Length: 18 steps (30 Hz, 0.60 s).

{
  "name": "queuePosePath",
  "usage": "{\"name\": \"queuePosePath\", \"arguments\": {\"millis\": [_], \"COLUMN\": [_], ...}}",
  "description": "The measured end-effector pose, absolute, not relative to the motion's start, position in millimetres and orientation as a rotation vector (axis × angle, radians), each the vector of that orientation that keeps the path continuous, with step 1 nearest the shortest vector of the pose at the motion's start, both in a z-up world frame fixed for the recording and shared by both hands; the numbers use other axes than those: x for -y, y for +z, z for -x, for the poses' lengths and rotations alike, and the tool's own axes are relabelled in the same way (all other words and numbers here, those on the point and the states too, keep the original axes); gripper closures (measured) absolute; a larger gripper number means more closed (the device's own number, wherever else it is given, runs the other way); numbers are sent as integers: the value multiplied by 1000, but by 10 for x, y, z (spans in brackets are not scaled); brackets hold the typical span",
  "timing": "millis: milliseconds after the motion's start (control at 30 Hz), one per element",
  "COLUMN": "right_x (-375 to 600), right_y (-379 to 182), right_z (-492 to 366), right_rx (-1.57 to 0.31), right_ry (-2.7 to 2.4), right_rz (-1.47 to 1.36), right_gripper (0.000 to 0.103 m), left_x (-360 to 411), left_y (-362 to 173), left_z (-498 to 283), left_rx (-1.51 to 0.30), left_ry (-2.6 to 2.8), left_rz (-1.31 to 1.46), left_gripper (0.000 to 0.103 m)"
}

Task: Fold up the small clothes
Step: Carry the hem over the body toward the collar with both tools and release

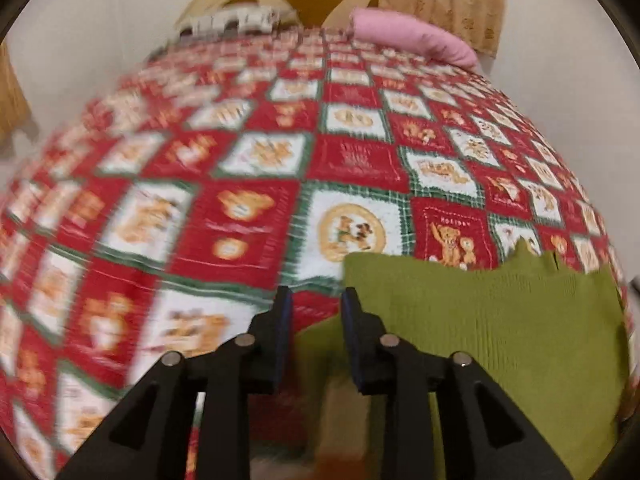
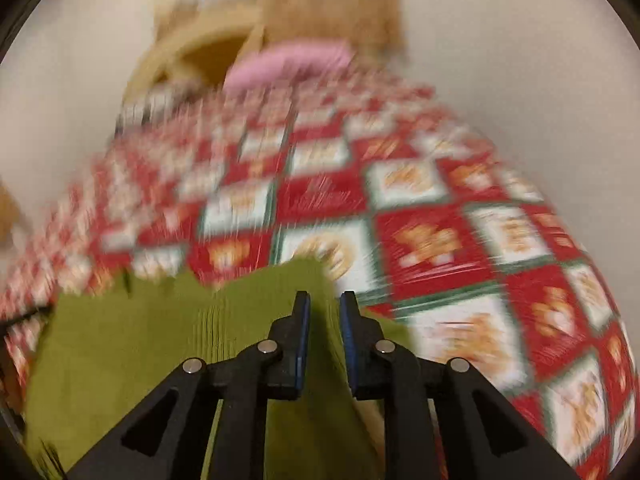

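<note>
Between the right tongs point(image 2: 324, 300), slightly parted, green cloth point(image 2: 160, 336) spreads toward nine o'clock on the bed point(image 2: 440, 240); left tongs point(image 1: 316, 296) are apart, empty. Soft, light knit; likely best pinched at corners.

One green garment point(image 1: 500, 320), one patchwork quilt point(image 1: 248, 208), one pink pillow point(image 1: 412, 36) and two grippers.

Bed point(image 1: 240, 200) — green garment point(image 1: 500, 320), pink pillow point(image 1: 408, 36) on it.
</note>
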State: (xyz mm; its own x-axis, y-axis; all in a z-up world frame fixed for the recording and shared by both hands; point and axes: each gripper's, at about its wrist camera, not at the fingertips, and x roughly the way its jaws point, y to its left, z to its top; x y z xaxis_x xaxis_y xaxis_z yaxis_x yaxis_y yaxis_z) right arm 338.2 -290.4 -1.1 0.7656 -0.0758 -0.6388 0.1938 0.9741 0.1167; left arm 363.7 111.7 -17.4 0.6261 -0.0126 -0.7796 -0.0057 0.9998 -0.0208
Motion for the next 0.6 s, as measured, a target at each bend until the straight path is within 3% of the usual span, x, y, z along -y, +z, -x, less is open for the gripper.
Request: {"name": "queuePosePath", "arguments": {"millis": [67,233,367,533,600], "right_x": [2929,2718,2480,2528,2504], "right_y": [126,157,-36,-436,-494], "right_z": [-3110,-2499,-2223,-2066,-1891], "right_rx": [-662,-685,-751,-895,-877], "right_ry": [-211,-143,-96,-96,-104], "right_rz": [-156,-116,-112,-165,-141], "right_gripper": [87,87,87,88,89], "left_x": [-1141,-1038,-735,-532,-515], "left_y": [-111,-68,-121,-299,-337], "left_z": [-3466,-2878,-2532,-2315,-2261], "left_rx": [-878,-869,-847,-841,-825], "left_ry": [4,-96,-153,-148,-131], "left_rz": [-14,29,-16,-71,-95], "left_gripper": [66,64,45,44,38]}}
